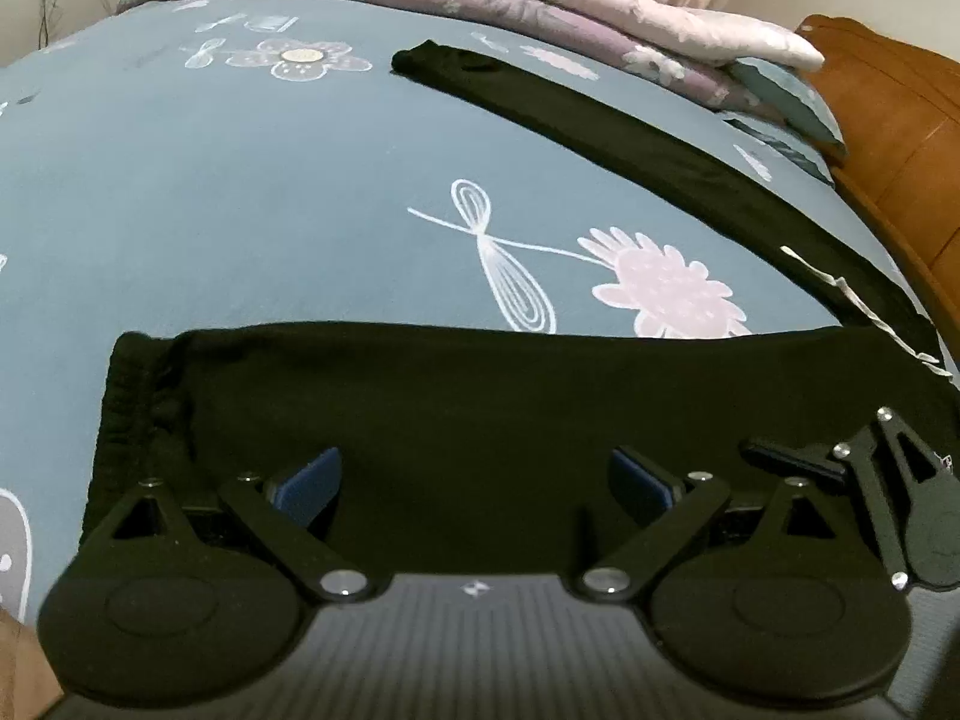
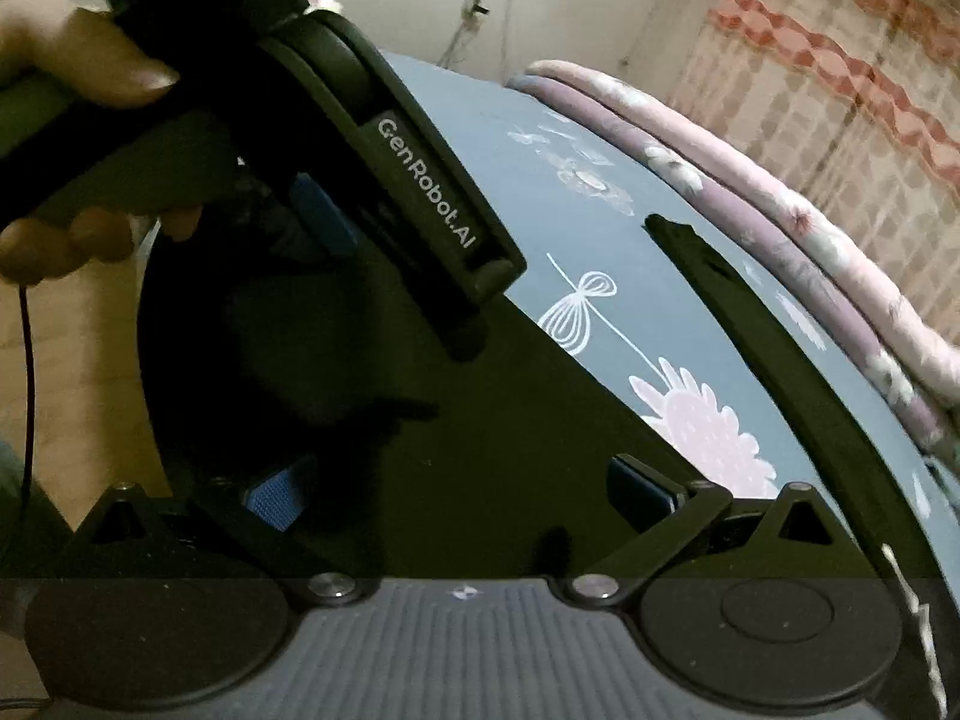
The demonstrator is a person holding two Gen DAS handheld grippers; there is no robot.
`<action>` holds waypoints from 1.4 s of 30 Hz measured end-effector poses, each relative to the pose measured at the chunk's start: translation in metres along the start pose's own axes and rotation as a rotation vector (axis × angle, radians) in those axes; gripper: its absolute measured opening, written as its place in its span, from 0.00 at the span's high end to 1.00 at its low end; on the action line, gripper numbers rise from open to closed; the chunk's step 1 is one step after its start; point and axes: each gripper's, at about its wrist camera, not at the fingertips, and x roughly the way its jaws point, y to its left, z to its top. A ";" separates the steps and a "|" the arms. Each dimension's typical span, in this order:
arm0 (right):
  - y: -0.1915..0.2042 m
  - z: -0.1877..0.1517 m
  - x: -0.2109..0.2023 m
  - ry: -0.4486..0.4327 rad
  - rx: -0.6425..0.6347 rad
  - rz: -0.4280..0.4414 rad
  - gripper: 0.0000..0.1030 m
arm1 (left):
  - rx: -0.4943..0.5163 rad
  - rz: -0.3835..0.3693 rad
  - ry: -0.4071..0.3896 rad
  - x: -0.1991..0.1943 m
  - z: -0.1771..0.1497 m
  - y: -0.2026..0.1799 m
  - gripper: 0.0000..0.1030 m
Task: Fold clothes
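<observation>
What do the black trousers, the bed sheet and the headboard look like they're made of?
Black trousers: soft matte knit, likely cotton jersey; ribbed gathered cuff, no sheen. Bed sheet: smooth woven fabric, probably cotton or a blend; flat printed flowers. Headboard: orange-brown wood or wood veneer with a semi-gloss finish; faint highlights and panel grooves.

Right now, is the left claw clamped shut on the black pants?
No, the left claw is open, its blue pads spread wide above the black pants, gripping nothing.
</observation>
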 end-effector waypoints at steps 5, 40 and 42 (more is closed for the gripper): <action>0.014 0.000 -0.008 0.007 -0.015 0.123 0.00 | 0.004 0.000 -0.005 -0.001 0.000 -0.003 0.07; -0.133 -0.062 -0.002 0.079 0.459 -0.015 0.00 | 0.022 -0.035 -0.030 -0.002 0.002 -0.023 0.07; -0.141 -0.064 0.008 0.090 0.491 -0.004 0.00 | 0.037 -0.030 -0.024 0.000 0.001 -0.027 0.07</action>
